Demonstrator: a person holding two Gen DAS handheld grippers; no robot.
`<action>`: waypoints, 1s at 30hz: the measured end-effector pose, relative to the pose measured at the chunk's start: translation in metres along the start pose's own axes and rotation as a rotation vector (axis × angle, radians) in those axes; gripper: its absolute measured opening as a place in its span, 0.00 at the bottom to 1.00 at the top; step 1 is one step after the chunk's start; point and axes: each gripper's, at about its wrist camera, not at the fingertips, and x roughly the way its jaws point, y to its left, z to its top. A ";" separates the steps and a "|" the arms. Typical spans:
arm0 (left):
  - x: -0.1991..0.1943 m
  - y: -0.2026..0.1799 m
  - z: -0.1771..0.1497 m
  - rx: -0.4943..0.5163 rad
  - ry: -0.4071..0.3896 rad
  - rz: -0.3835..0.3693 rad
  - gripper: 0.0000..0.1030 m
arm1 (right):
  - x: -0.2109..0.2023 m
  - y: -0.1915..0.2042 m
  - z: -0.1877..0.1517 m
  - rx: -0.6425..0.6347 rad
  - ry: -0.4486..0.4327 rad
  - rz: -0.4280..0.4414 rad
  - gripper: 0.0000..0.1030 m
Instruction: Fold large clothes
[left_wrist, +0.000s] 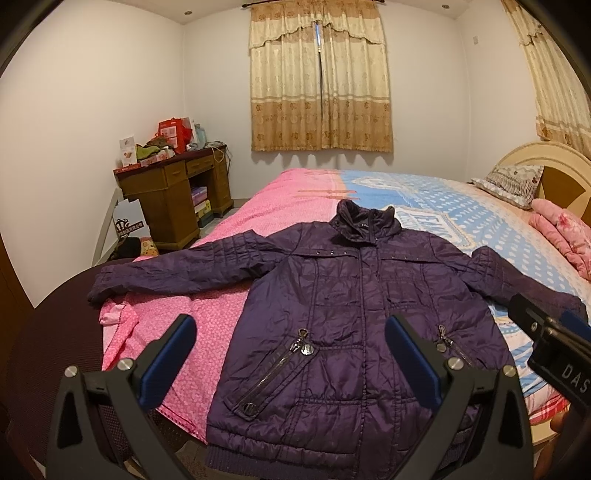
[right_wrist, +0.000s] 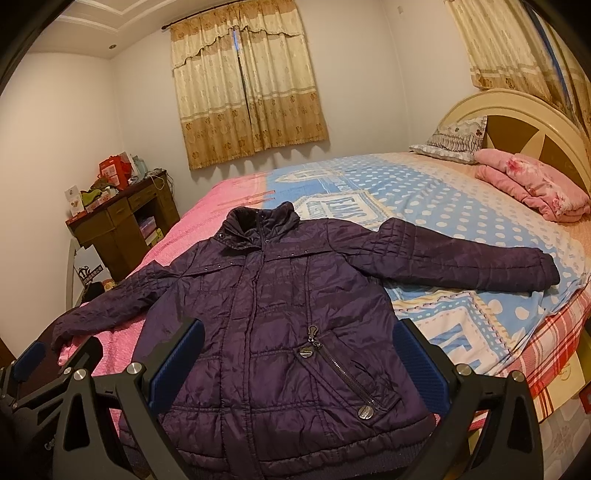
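A dark purple quilted jacket (left_wrist: 340, 295) lies face up on the bed, collar away from me, both sleeves spread out; it also shows in the right wrist view (right_wrist: 280, 317). Its left sleeve (left_wrist: 177, 269) reaches toward the bed's foot end, its right sleeve (right_wrist: 461, 258) lies on the blue cover. My left gripper (left_wrist: 290, 358) is open and empty, held above the jacket's hem. My right gripper (right_wrist: 295, 365) is open and empty, also above the hem. The right gripper's body (left_wrist: 554, 347) shows at the right edge of the left wrist view.
The bed has a pink cover (left_wrist: 273, 206) and a blue dotted cover (right_wrist: 424, 199). A pillow (right_wrist: 458, 138) and folded pink blanket (right_wrist: 532, 184) lie by the headboard (right_wrist: 517, 107). A cluttered wooden desk (left_wrist: 173, 192) stands at the far left. Curtains (left_wrist: 319, 81) hang behind.
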 end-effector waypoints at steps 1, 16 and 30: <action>0.003 -0.001 -0.003 0.003 0.008 0.001 1.00 | 0.003 -0.002 0.000 0.002 0.007 -0.001 0.99; 0.102 0.007 0.010 -0.014 0.153 0.025 1.00 | 0.072 -0.172 0.018 0.374 0.039 -0.103 0.90; 0.202 0.006 0.028 -0.069 0.185 0.139 1.00 | 0.057 -0.432 -0.004 1.003 -0.104 -0.313 0.76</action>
